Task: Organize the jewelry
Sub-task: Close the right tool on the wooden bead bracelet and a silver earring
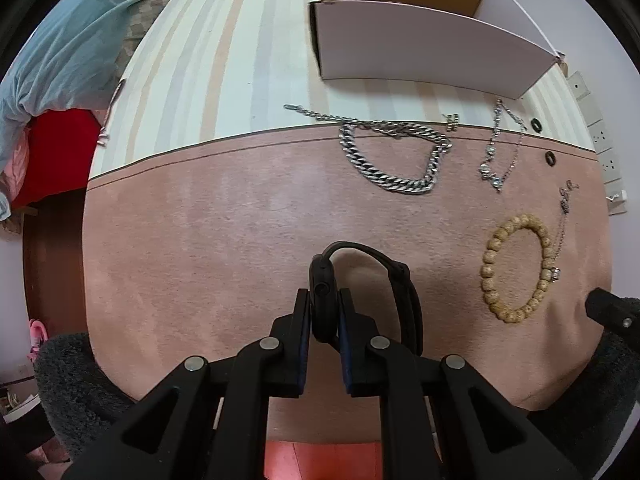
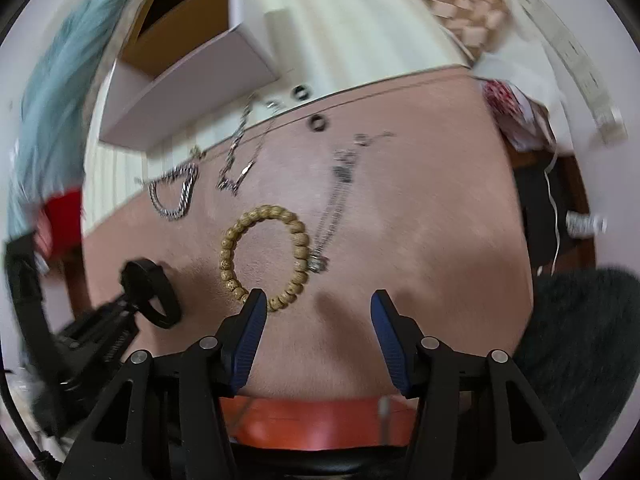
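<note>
Left wrist view: left claw (image 1: 325, 312) is pinching the black watch (image 1: 362, 292) by its case, strap looping out at 1 o'clock. Right claw (image 2: 318, 312) is standing spread, nothing between the pads, hovering over the pink desk (image 2: 420, 200). Beaded bracelet (image 2: 264, 258) is lying at its 11 o'clock, thin pendant chain (image 2: 334, 204) touching the beads at 12. Farther off, chunky silver chain (image 1: 394, 152), then white box (image 1: 420, 48) at 12 o'clock. Risk: grabbing the bracelet could be snagging the pendant chain along; the watch could be pivoting in the narrow pinch.
</note>
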### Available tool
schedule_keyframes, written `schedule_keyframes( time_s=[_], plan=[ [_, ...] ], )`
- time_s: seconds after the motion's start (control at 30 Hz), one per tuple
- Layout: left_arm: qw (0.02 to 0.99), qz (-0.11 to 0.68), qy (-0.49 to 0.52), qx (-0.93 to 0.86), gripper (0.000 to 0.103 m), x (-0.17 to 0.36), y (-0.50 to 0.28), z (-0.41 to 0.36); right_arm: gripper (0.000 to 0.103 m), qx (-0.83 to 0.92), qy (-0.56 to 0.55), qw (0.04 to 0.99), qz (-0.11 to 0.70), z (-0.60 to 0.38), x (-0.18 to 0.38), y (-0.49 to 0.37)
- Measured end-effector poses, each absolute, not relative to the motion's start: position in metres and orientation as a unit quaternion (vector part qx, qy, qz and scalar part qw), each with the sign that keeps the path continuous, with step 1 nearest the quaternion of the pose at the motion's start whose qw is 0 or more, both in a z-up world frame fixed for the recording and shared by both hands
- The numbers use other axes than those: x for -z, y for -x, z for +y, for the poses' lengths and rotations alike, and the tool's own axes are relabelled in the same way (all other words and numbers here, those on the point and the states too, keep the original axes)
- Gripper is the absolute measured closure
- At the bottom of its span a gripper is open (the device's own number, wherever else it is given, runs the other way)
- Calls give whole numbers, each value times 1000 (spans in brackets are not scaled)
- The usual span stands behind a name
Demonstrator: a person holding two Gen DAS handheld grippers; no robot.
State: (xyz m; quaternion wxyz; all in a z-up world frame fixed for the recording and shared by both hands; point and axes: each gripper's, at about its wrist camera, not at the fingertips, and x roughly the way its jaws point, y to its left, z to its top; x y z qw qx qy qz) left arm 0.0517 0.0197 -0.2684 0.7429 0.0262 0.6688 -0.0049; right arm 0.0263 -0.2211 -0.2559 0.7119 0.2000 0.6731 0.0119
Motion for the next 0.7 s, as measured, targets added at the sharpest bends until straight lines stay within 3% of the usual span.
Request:
schedule_keyframes(
  time_s=[0.3, 0.47, 0.7],
  plan=[
    [744, 668, -23, 7, 93, 267, -52, 11, 49, 9, -156, 718, 679, -188, 287, -41],
    [746, 666, -17, 0, 93, 263, -57, 18, 81, 48, -41, 740, 670, -155, 287, -47],
    [754, 657, -15, 1, 93, 250, -55, 26, 84, 40, -52, 747, 662, -150, 277, -42]
  ],
)
